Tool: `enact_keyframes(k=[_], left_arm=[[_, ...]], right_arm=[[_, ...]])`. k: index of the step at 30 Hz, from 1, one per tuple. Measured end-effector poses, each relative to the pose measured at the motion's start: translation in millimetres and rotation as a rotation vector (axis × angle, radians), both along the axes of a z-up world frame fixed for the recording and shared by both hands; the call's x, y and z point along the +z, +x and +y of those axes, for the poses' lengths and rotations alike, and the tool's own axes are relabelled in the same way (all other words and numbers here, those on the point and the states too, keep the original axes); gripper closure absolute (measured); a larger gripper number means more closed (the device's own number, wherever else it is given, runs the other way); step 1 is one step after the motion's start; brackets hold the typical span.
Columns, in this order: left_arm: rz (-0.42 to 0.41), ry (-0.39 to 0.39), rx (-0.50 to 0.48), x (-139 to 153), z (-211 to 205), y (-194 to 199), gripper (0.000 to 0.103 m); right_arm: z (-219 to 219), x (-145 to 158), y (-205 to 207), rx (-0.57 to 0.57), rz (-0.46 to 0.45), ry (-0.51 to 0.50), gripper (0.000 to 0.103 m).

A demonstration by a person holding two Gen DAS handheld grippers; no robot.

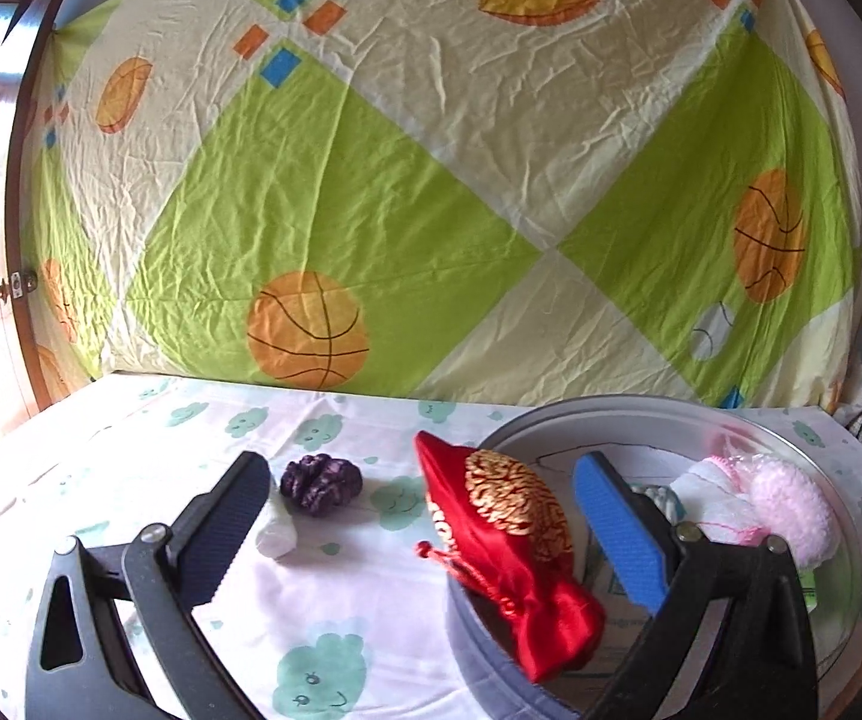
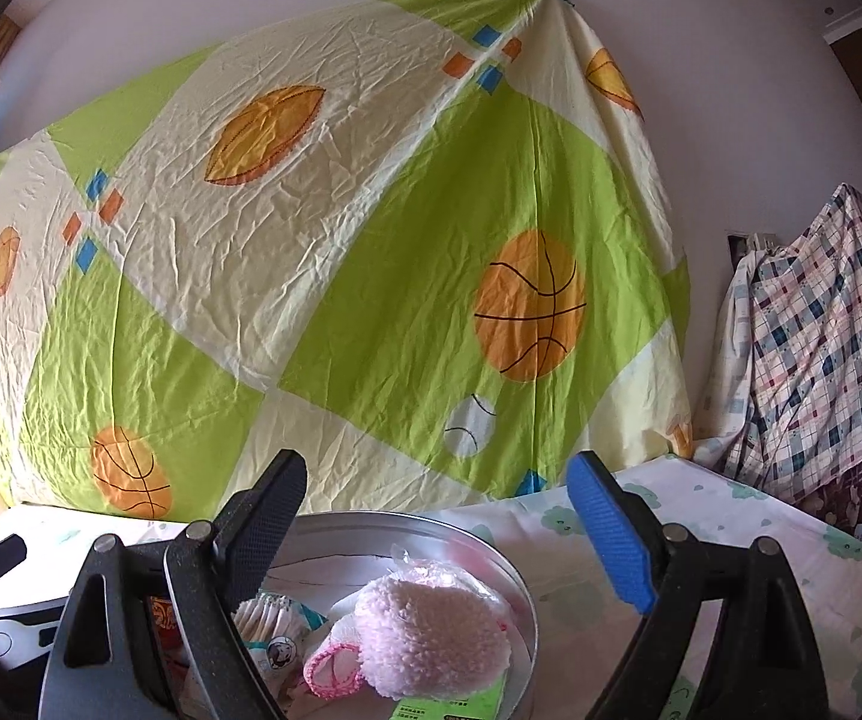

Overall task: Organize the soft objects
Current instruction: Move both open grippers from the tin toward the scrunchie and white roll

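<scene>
Looks about halfway: the red drawstring pouch [image 1: 509,552] hangs over the metal tin's [image 1: 641,411] rim, pink fluffy puff [image 2: 425,630] already inside. Purple scrunchie [image 1: 321,484] and white roll [image 1: 275,531] wait on the tablecloth [image 1: 335,594] (untouched). Left gripper [image 1: 425,510] and right gripper [image 2: 437,516] both gape, empty.

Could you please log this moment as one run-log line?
left gripper: jaws open, empty | right gripper: jaws open, empty | red pouch: draped over tin rim | round tin: holds pink fluffy item | purple ball: on sheet

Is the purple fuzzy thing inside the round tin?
No, the purple fuzzy thing lies on the tablecloth, left of the round tin.
</scene>
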State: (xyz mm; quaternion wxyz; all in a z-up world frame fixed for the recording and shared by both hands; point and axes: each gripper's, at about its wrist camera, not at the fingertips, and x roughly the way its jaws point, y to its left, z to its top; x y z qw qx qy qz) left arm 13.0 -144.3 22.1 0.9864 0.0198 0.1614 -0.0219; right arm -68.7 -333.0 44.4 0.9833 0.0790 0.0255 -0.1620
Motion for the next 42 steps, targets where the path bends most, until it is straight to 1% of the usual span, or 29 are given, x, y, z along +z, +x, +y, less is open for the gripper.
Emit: enact_keyframes(k=[4, 7, 8, 10, 12, 15, 18, 21, 25, 28, 32, 39, 42], left_arm=[[-0.008, 0.02, 0.049, -4.7, 13.2, 0.8, 0.0], [0.0, 0.032, 0.072, -9.1, 19.8, 2.2, 0.0], [0.001, 0.022, 0.069, -9.3, 22.4, 2.0, 0.0], [-0.006, 0.003, 0.067, -9.1, 27.4, 0.0, 0.0], [-0.008, -0.005, 0.059, -9.2, 30.5, -1.6, 0.0], [0.001, -0.012, 0.036, -9.8, 34.4, -2.9, 0.0], [0.02, -0.013, 0.023, -10.4, 39.9, -2.8, 0.0], [0.028, -0.02, 0.016, -10.7, 46.0, -2.9, 0.0], [0.028, -0.005, 0.006, -11.2, 51.6, -3.8, 0.0], [0.021, 0.011, 0.012, -11.0, 59.2, -3.7, 0.0], [0.044, -0.007, 0.032, -12.2, 76.7, 2.0, 0.0], [0.108, -0.063, 0.089, -17.5, 118.1, 18.3, 0.0], [0.157, -0.114, 0.127, -22.8, 139.5, 29.7, 0.001]], right_arm=[[5.7, -2.4, -9.6, -0.018, -0.064, 0.02, 0.013], [8.2, -3.4, -12.7, -0.024, -0.068, 0.055, 0.013], [9.4, -3.9, -13.4, -0.021, -0.068, 0.06, 0.013], [14.7, -5.2, -13.8, -0.034, -0.065, 0.04, 0.013], [19.5, -7.5, -13.2, -0.038, -0.056, 0.017, 0.013], [20.5, -7.6, -16.0, -0.061, -0.06, 0.014, 0.013], [16.1, -9.2, -23.6, -0.102, -0.083, 0.048, 0.013], [15.3, -11.8, -24.1, -0.113, -0.058, 0.102, 0.013], [25.3, -11.5, -27.2, -0.128, -0.051, 0.093, 0.013], [37.5, -10.9, -29.5, -0.12, -0.054, 0.077, 0.013], [60.8, -9.1, -28.1, -0.094, -0.058, 0.042, 0.013], [100.1, -8.9, -17.0, -0.02, -0.051, 0.044, 0.013], [118.0, -9.1, -9.7, 0.009, -0.041, 0.036, 0.013]])
